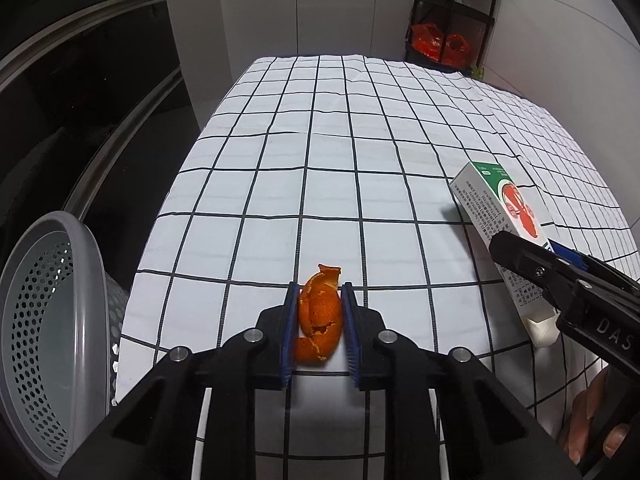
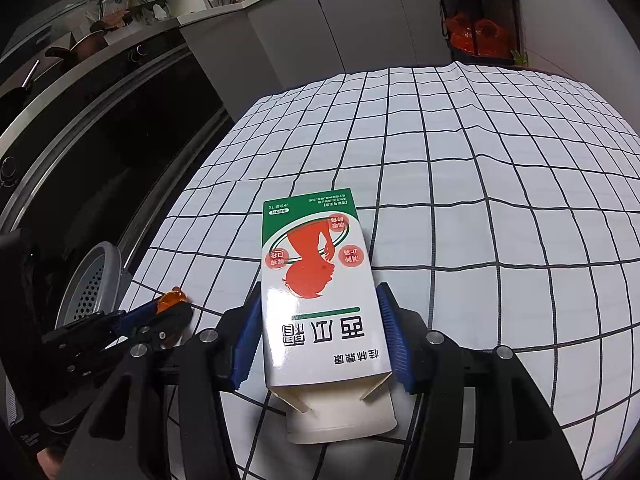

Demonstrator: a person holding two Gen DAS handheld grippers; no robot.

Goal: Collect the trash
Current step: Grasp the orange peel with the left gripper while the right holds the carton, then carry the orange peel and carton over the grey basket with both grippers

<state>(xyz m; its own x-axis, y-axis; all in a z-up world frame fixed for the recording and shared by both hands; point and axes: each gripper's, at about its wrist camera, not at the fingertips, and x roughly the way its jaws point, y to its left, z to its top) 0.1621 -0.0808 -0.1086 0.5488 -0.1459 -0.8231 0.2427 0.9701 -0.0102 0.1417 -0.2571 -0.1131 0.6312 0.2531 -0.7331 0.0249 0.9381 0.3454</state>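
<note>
Orange peel (image 1: pixel 319 316) on the checked tablecloth (image 1: pixel 360 160) near its front-left corner, pinched between the blue pads of the left gripper (image 1: pixel 320 322). Likely featherlight, soft and curled, prone to tearing or slipping; best taken across its thick middle, as now. Beside it, to the right, a white-and-green carton (image 2: pixel 320 292) with an open end flap, clamped by its long sides in the right gripper (image 2: pixel 320 340). Probably empty and light, stiff at the edges, crushable on the faces. Just off the table's left edge, a grey perforated bin (image 1: pixel 48 340), mouth tilted toward the table.
</note>
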